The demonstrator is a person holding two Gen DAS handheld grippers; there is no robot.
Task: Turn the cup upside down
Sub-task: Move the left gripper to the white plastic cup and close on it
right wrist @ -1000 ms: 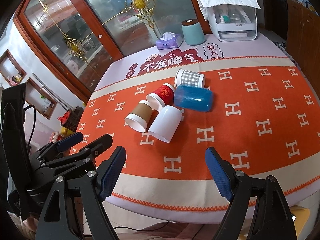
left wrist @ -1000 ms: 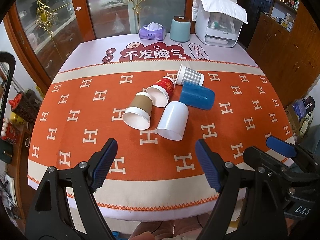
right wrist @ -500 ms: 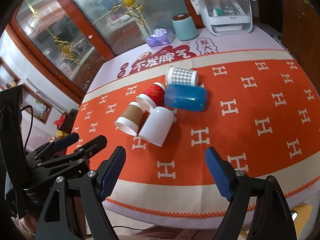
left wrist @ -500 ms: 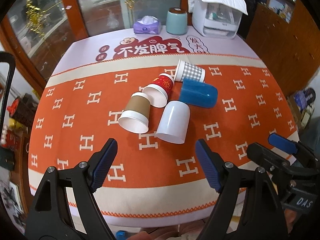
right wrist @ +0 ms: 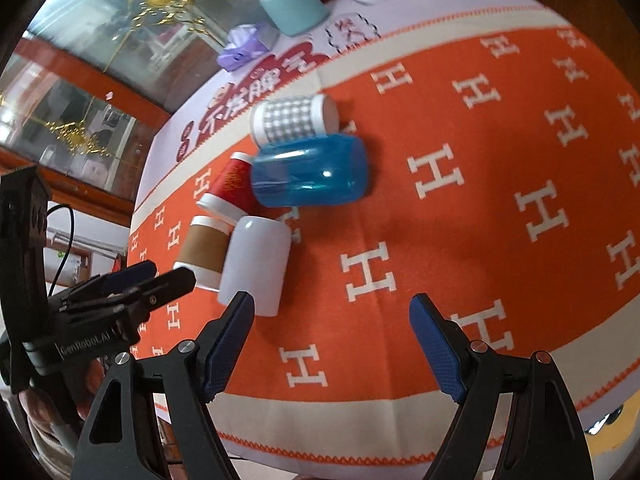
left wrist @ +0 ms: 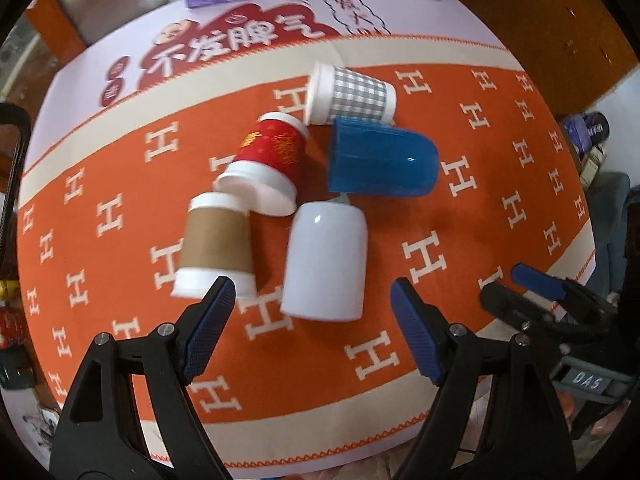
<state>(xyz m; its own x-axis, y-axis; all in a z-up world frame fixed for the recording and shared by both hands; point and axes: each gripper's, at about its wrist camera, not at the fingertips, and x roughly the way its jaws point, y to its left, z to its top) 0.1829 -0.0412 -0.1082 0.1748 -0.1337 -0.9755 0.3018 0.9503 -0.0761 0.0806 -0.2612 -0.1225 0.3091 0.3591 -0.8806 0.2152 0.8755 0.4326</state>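
Left wrist: our left gripper (left wrist: 308,318) open, empty; white cup (left wrist: 325,261) lies on its side between fingers, ahead.
Right wrist: our right gripper (right wrist: 332,336) open, empty, w/ white cup (right wrist: 256,265) front-left.
Risk: 5 cups touching; we may roll brown cup (left wrist: 216,245).

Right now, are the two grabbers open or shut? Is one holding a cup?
Left gripper: open, holding nothing, just short of the white cup.
Right gripper: open, holding nothing, over the orange tablecloth.
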